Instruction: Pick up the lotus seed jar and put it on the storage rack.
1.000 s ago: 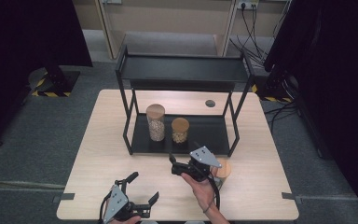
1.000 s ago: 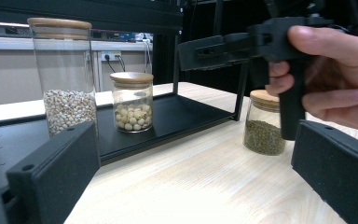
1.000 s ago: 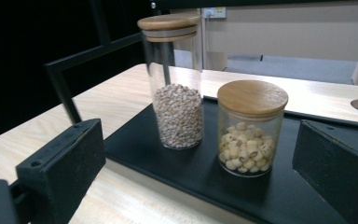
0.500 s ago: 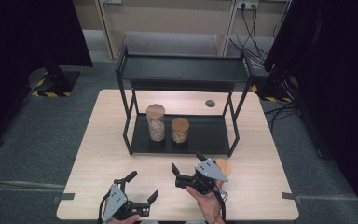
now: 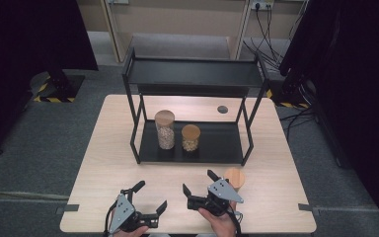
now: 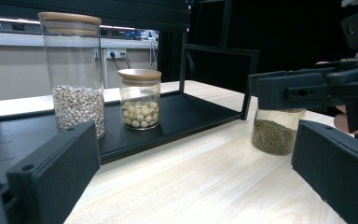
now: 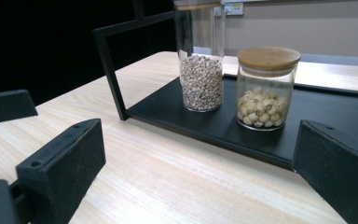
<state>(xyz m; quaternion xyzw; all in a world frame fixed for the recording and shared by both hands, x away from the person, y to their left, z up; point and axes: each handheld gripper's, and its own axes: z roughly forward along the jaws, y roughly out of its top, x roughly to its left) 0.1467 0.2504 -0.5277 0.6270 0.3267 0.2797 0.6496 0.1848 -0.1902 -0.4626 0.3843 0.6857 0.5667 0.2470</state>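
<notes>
1. While both hands are resting near the table's front edge, the right gripper (image 5: 201, 184) is standing with its jaws spread wide and gripping nothing, pointing toward about ten o'clock in the high view.
2. The short clear glass jar with a round wooden lid and dark green contents (image 5: 235, 178) is standing upright on the pale wooden table (image 5: 276, 148), just beside the right gripper at its two o'clock; I cannot tell whether they are touching.
3. The left gripper (image 5: 150, 197) is also gaping wide and empty, and the green-filled jar (image 6: 275, 135) is lying at its three o'clock, beyond the right gripper (image 6: 307, 88).
4. The right hand is clearly sitting nearer the jar, so I judge it the likelier one to make the grasp, though its jaws are facing away and would need turning clockwise first.
5. The jar's long axis is running vertically, calling for a level approach from the side.
6. On the lower tray of the black metal two-tier shelf (image 5: 217, 148), the tall glass jar of pale grain (image 5: 165, 129) and the shorter glass jar of round white seeds (image 5: 190, 138) are standing side by side at twelve o'clock, well apart from both grippers.
</notes>
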